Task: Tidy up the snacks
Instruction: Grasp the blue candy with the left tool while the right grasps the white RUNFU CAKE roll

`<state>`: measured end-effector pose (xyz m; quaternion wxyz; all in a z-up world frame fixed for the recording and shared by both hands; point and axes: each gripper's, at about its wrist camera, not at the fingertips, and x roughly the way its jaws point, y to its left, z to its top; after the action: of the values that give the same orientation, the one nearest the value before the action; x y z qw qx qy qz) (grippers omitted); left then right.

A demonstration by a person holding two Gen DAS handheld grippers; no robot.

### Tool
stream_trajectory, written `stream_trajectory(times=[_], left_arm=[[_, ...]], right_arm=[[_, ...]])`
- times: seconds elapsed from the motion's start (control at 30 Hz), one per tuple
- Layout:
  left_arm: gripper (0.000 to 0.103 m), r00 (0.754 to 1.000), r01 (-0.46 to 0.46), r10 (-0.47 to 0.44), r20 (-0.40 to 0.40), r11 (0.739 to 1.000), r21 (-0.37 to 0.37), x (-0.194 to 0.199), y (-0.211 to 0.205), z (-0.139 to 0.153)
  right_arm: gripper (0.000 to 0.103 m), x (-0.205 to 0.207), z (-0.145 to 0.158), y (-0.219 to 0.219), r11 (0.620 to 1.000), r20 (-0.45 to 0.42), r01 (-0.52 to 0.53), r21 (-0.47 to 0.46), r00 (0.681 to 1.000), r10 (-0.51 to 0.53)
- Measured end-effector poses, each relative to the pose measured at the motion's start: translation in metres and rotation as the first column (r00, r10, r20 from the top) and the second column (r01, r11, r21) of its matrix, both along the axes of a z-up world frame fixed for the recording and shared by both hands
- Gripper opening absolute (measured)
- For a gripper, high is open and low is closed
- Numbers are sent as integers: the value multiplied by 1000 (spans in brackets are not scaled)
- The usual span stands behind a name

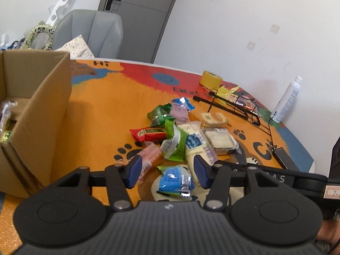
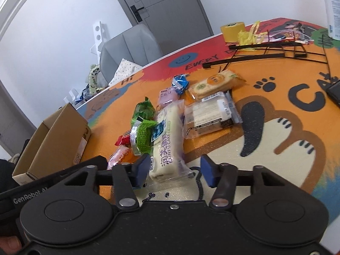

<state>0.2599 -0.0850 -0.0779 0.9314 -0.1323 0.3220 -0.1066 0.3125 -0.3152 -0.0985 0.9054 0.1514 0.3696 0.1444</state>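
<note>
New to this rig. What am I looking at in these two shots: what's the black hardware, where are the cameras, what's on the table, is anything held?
There is no robot arm: a person holds a two-finger gripper in each hand, and each picture comes from a fisheye camera on one gripper, looking forward along its blue-padded fingers.

The left wrist view shows the left gripper over a blue-wrapped snack, with a cardboard box at the left. The pads do not press on it.

The right wrist view shows the right gripper with the end of a long white cake packet between its pads; one pad is close, the other stands clear, so nothing is gripped yet.

More wrapped snacks lie piled on an orange cartoon mat, with a black wire rack and a yellow tape roll behind.
</note>
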Motion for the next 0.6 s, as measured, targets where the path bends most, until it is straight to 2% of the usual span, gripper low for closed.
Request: stream_trajectory(times=[0.23, 0.4, 0.6], left_arm=[[52, 999, 29, -29, -16, 1000, -4, 5, -7, -11], [52, 999, 44, -44, -17, 999, 5, 10, -15, -18], [52, 999, 40, -39, -29, 999, 29, 12, -21, -25]], right_arm=[[35, 6, -7, 1, 1000, -10, 9, 17, 1000, -9], [18, 5, -6, -1, 999, -18, -10, 38, 1000, 11], [17, -6, -2, -4, 1000, -28, -13, 22, 999, 14]])
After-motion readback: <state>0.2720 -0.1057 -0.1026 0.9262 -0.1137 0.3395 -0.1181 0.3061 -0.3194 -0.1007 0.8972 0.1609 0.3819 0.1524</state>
